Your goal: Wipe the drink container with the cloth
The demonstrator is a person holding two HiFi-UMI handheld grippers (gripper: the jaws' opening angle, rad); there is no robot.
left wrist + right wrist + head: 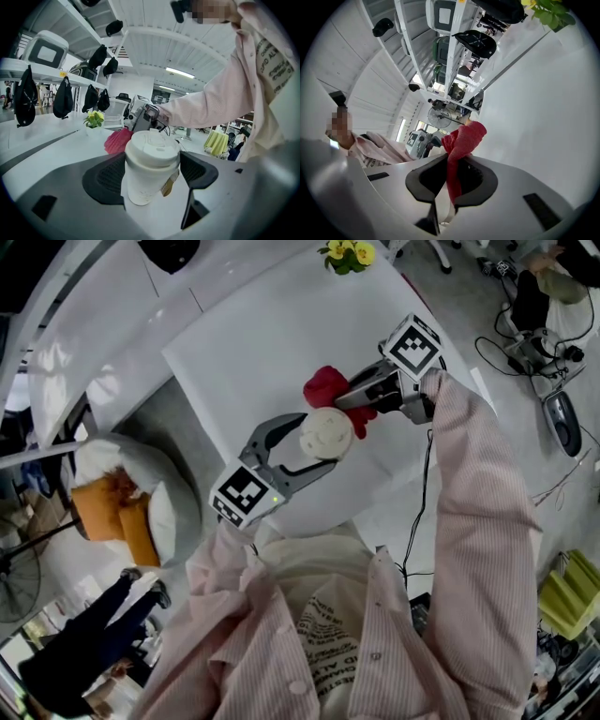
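Two tools share the job: the left gripper (312, 441) is clamped around the white lidded takeaway cup (151, 159) over the white table (253, 343). The right gripper (452, 174) pinches a red cloth (464, 138), whose bunched end sits just beside the cup's far side. To wipe well, I judge the cup should be held upright and steady while the cloth is drawn firmly around wall and rim, clear of the clamping jaws. No brand reads on the cup, and its faint print and tan side tag are too small to make out.
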